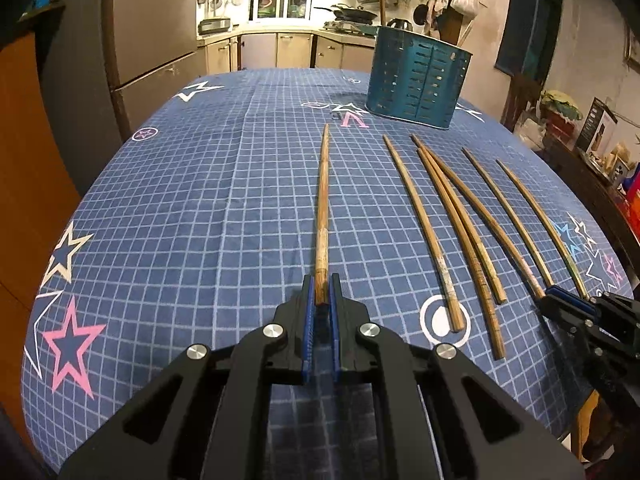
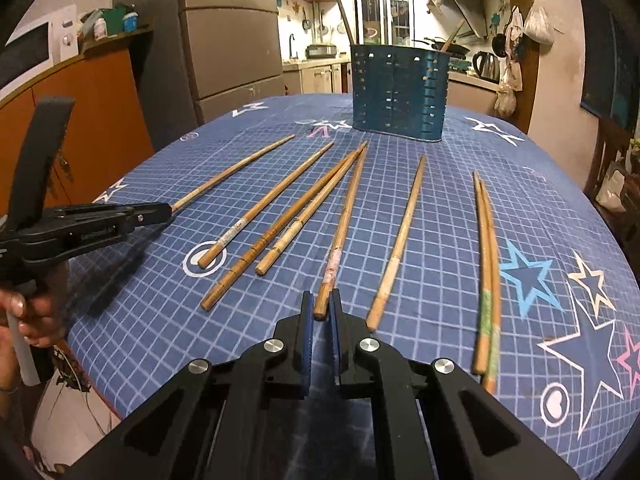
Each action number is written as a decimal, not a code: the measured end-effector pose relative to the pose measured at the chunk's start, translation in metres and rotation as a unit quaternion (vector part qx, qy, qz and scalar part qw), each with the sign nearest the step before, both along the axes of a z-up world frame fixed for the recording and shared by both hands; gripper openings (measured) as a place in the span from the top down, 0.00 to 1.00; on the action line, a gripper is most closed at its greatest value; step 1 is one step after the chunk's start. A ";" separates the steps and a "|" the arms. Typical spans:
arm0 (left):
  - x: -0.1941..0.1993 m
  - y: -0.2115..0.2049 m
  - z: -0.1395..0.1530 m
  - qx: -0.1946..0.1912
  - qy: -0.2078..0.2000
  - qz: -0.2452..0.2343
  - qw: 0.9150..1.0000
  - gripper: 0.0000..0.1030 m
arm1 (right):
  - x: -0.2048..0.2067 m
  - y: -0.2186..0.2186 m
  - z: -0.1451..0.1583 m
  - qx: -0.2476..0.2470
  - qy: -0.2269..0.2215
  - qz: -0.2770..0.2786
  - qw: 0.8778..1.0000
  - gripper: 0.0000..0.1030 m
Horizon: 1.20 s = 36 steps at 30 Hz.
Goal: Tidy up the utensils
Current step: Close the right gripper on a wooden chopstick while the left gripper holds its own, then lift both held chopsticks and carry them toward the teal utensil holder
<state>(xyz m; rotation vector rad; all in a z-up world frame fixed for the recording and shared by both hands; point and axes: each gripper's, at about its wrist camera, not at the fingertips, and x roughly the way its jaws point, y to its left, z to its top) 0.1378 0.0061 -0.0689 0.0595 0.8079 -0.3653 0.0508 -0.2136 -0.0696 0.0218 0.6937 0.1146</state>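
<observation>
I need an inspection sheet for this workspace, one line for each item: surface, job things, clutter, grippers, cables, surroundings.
Surface: table under a blue checked cloth with printed stars.
Job's things: blue slotted holder upright at the far side; nine wooden chopsticks in all, seven lying loose in front of it on the cloth.
Clutter: nothing seen on the cloth besides these.
Grippers: left gripper shut on the leftmost chopstick at its thick end; right gripper astride the thick end of a middle chopstick, with a gap left, so open.
Cables: thin wires below the table edge at left.
Surroundings: kitchen with fridge, window, kettle, microwave.
</observation>
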 end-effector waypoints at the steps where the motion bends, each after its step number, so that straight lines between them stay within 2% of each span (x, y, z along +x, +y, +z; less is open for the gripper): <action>1: -0.003 0.001 -0.001 0.000 -0.001 0.001 1.000 0.95 | -0.002 -0.001 0.000 0.001 -0.002 0.001 1.000 0.92; 9: -0.029 0.003 0.003 -0.005 -0.026 0.022 0.999 0.95 | -0.029 0.000 0.019 -0.023 -0.062 0.010 0.998 0.92; 14: -0.048 0.005 0.022 -0.004 -0.070 0.034 0.997 0.95 | -0.049 -0.002 0.039 -0.029 -0.110 0.017 0.993 0.92; 22: -0.062 0.009 0.057 -0.015 -0.130 0.033 0.991 0.95 | -0.063 -0.004 0.068 -0.040 -0.163 0.021 0.986 0.92; 26: -0.061 0.013 0.067 -0.023 -0.140 0.037 0.989 0.95 | -0.069 0.003 0.077 -0.077 -0.194 0.021 0.978 0.92; 30: -0.058 0.014 0.068 -0.023 -0.143 0.038 0.989 0.95 | -0.073 0.015 0.072 -0.111 -0.208 0.041 0.971 0.92; 36: -0.057 0.007 0.059 -0.007 -0.134 0.029 0.991 0.95 | -0.064 0.024 0.037 -0.113 -0.170 0.061 0.977 0.92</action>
